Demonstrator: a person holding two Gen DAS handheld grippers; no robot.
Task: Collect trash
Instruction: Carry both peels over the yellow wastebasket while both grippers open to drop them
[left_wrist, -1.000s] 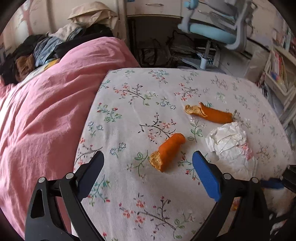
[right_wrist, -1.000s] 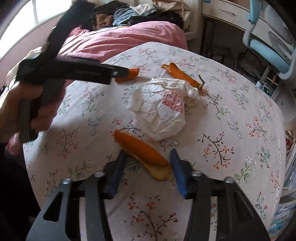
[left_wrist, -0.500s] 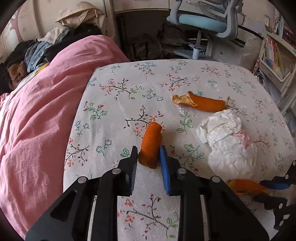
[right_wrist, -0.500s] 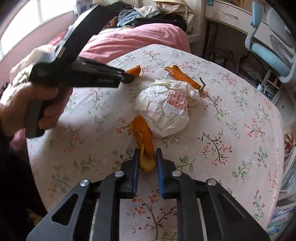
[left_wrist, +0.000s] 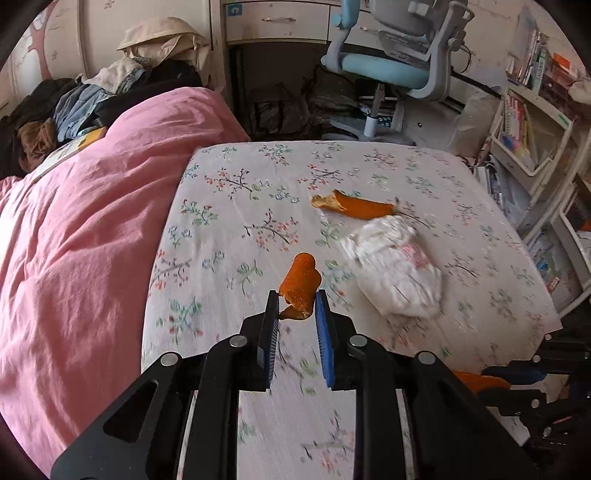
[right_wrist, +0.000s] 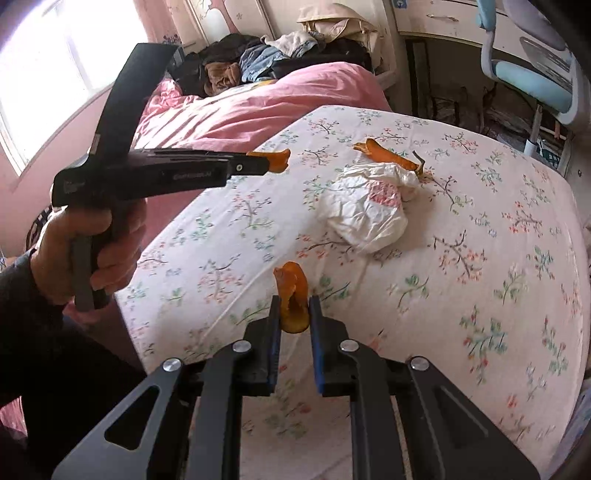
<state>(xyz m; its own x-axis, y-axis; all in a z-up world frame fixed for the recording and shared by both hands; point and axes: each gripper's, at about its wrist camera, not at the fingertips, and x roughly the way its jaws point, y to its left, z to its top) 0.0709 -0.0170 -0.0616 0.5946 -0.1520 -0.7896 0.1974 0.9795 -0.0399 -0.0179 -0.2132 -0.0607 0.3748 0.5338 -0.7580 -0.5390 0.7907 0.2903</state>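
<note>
My left gripper is shut on an orange peel piece and holds it above the floral table. It also shows in the right wrist view, with its peel. My right gripper is shut on another curled orange peel, lifted above the table's near edge; that peel shows at the lower right of the left wrist view. A third peel lies on the table beside a crumpled white plastic bag, seen also in the right wrist view.
A bed with a pink duvet borders the table's left side, with piled clothes behind. A blue office chair stands beyond the table. Shelves with books are at the right.
Both grippers have lifted up and back from the table with their peels held. The third peel and the bag have not moved.
</note>
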